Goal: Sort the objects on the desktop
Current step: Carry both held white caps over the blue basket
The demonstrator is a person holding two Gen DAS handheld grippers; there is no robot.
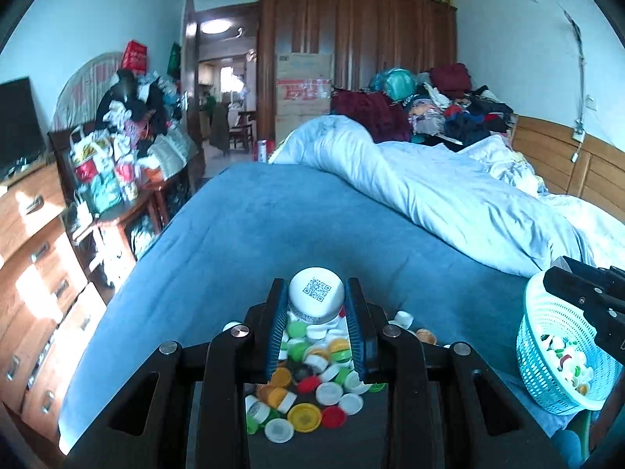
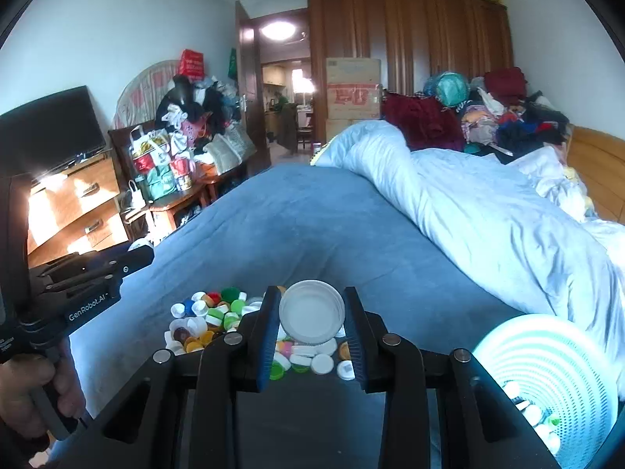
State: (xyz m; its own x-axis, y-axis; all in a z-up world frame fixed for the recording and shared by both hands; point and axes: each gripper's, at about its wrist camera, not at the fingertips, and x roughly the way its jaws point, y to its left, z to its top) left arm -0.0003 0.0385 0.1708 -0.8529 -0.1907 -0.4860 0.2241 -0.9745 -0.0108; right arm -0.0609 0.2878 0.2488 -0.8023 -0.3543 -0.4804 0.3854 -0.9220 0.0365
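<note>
Left gripper (image 1: 316, 301) clamping a white cap with a QR code (image 1: 317, 293) between its blue pads, held above the pile of coloured bottle caps (image 1: 308, 387) on the blue bed (image 1: 273, 226). Right gripper (image 2: 312, 312) pinching a wide white lid (image 2: 311, 312), hollow side facing the camera, over the same pile. Teal basket (image 1: 547, 355) sitting just to the right, holding a few caps.

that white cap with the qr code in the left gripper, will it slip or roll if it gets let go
The white cap looks like smooth plastic gripped only by its rim between the left gripper fingers, so it may slip. It is round and would likely roll or bounce into the cap pile below. It probably weighs little.
</note>
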